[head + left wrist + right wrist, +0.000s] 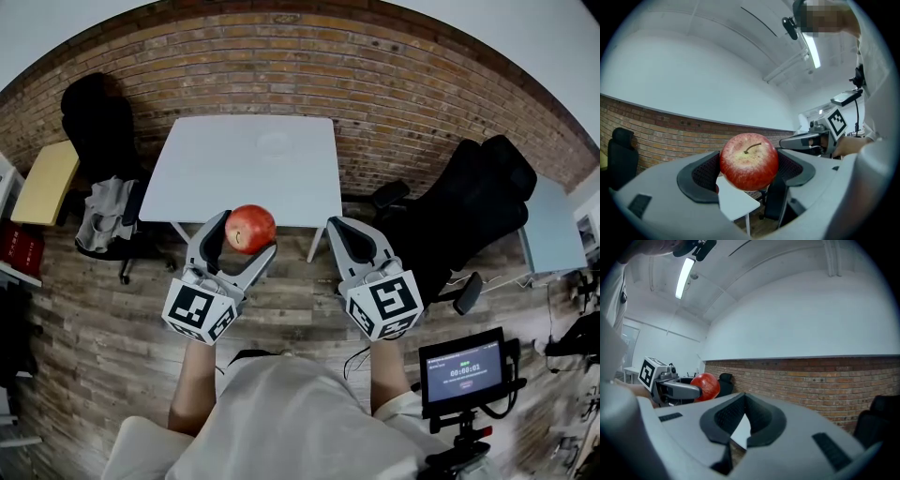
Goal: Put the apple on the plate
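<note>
A red apple (250, 228) is clamped between the jaws of my left gripper (243, 236), held up in the air in front of the white table (216, 187). In the left gripper view the apple (749, 161) fills the gap between both pads, stem up. A white plate (274, 142) lies on the table's far middle, faint against the top. My right gripper (346, 234) hangs beside the left one, jaws together and holding nothing; in its own view the pads meet (744, 422) and the apple (705, 386) shows at the left.
A brick wall (394, 84) runs behind the table. Black office chairs stand at the left (98, 122) and right (478, 202). A yellow-topped table (44, 180) is at the far left, a screen on a stand (464, 370) at the lower right.
</note>
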`<action>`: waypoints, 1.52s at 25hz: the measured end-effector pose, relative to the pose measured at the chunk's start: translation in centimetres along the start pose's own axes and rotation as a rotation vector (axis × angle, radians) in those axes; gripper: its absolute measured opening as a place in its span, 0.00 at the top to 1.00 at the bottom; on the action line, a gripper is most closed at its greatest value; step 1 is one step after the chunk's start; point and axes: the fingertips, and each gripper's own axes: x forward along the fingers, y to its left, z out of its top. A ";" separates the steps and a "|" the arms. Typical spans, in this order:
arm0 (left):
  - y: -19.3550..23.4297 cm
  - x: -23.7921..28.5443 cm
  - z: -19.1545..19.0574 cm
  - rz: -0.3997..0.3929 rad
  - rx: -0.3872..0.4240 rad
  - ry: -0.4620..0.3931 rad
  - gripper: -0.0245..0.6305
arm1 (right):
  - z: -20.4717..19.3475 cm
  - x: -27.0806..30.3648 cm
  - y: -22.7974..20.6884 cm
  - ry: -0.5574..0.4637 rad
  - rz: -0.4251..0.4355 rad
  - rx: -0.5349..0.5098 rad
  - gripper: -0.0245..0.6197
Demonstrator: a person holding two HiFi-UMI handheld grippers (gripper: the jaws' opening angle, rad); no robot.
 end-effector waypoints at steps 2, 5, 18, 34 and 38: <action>0.1 0.5 -0.4 0.007 0.001 0.008 0.37 | -0.5 0.4 -0.5 0.007 0.011 0.003 0.96; 1.1 1.4 -1.0 0.023 -0.006 0.015 0.37 | -1.2 1.7 -1.2 0.017 0.025 0.009 0.96; 0.8 2.3 -1.9 0.035 -0.019 0.012 0.37 | -1.7 1.7 -1.8 0.022 0.027 -0.002 0.96; 9.7 10.2 -3.3 0.016 -0.047 0.020 0.37 | -1.7 12.0 -6.7 0.050 0.022 0.017 0.96; 11.8 12.4 -3.7 0.003 -0.053 0.026 0.37 | -1.7 14.6 -8.2 0.054 0.013 0.022 0.96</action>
